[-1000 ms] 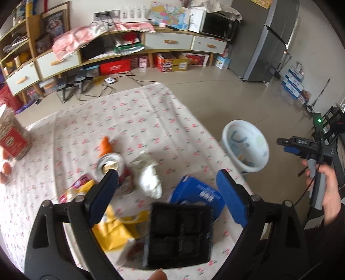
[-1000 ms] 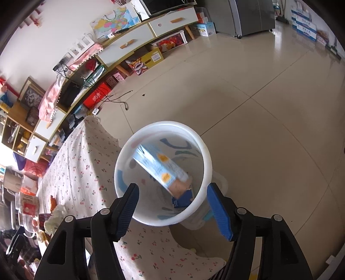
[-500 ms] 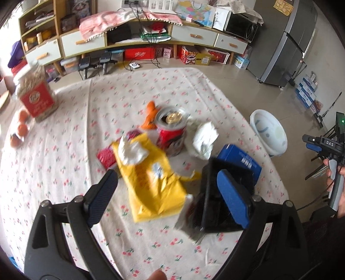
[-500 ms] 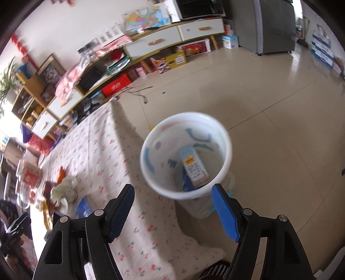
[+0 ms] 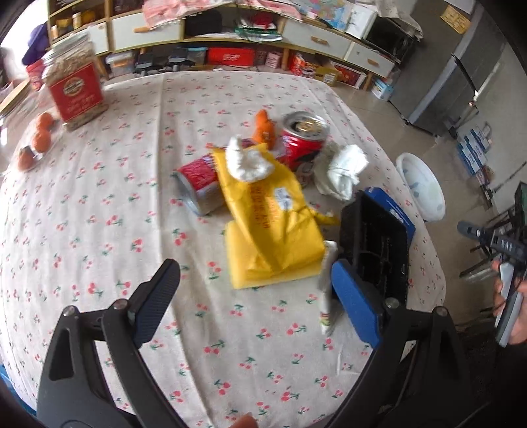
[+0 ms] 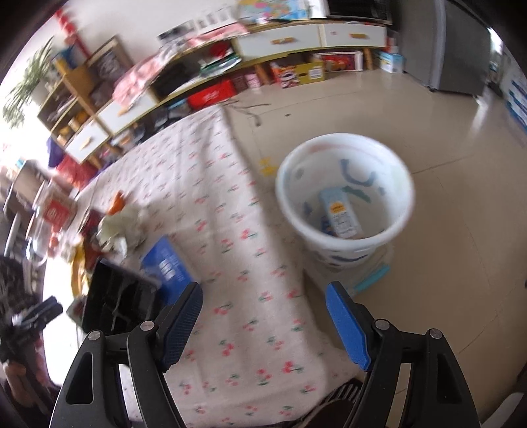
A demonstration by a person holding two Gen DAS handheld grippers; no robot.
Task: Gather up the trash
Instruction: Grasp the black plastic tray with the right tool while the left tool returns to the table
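Observation:
Trash lies on the cherry-print tablecloth point(image 5: 98, 230): a yellow bag point(image 5: 270, 224), a black plastic tray point(image 5: 375, 243) on a blue box point(image 5: 395, 210), two red cans point(image 5: 303, 141), crumpled white paper point(image 5: 342, 171) and orange peel point(image 5: 263, 128). My left gripper point(image 5: 257, 296) is open and empty, above the table just short of the yellow bag. My right gripper point(image 6: 263, 322) is open and empty over the table's edge. The white bin point(image 6: 346, 197) stands on the floor ahead of it, with a light blue carton point(image 6: 339, 214) inside. The bin also shows in the left wrist view point(image 5: 421, 187).
A glass jar with a red label point(image 5: 75, 85) and small oranges point(image 5: 39, 138) sit at the table's far left. Low cabinets point(image 5: 230, 29) line the back wall, a grey fridge point(image 5: 461, 72) stands at the right. Tiled floor point(image 6: 444, 131) surrounds the bin.
My left gripper has pulled back and risen, so more of the table shows. My right gripper has swung left from above the bin towards the table; the carton has settled in the bin.

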